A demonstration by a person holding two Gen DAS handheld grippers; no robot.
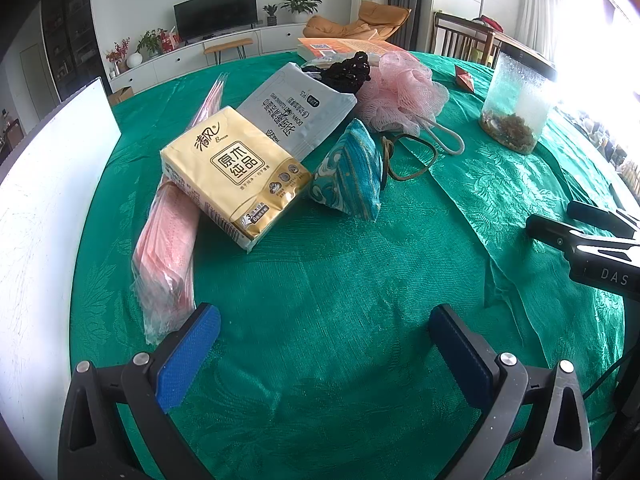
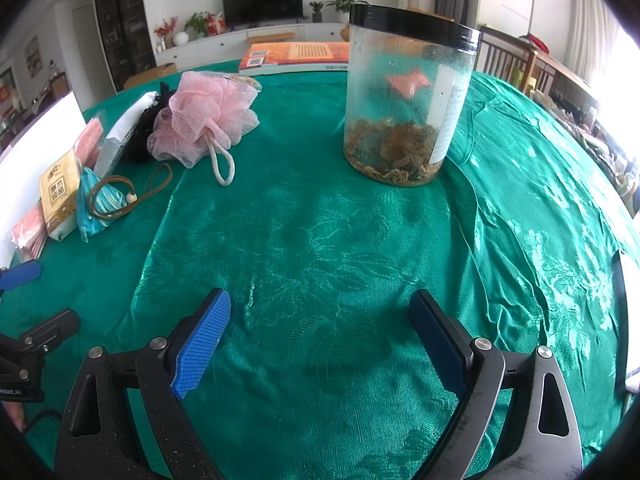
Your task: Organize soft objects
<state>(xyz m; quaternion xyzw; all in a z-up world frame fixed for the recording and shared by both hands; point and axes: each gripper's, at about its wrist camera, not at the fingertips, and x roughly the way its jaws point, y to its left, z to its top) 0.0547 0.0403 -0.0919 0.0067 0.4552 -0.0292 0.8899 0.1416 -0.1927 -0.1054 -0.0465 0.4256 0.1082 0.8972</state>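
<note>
On the green tablecloth [image 1: 340, 280] lie a yellow tissue pack [image 1: 236, 176], a pink pack of masks [image 1: 168, 256], a grey wipes pouch [image 1: 296, 112], a teal fabric pouch [image 1: 352, 176] with a brown cord [image 1: 408, 156], a black lace item [image 1: 348, 72] and a pink bath pouf [image 1: 400, 92]. The pouf [image 2: 204, 120], teal pouch [image 2: 96, 204] and tissue pack [image 2: 60, 196] also show at the left of the right wrist view. My left gripper [image 1: 324, 336] is open and empty, just short of the tissue pack. My right gripper [image 2: 320, 328] is open and empty over bare cloth.
A clear plastic jar [image 2: 404, 96] with a black lid and dried bits stands ahead of my right gripper. A white board [image 1: 44, 216] stands at the table's left edge. An orange book [image 2: 296, 56] lies at the far side. Wooden chairs [image 2: 516, 60] stand at the back right.
</note>
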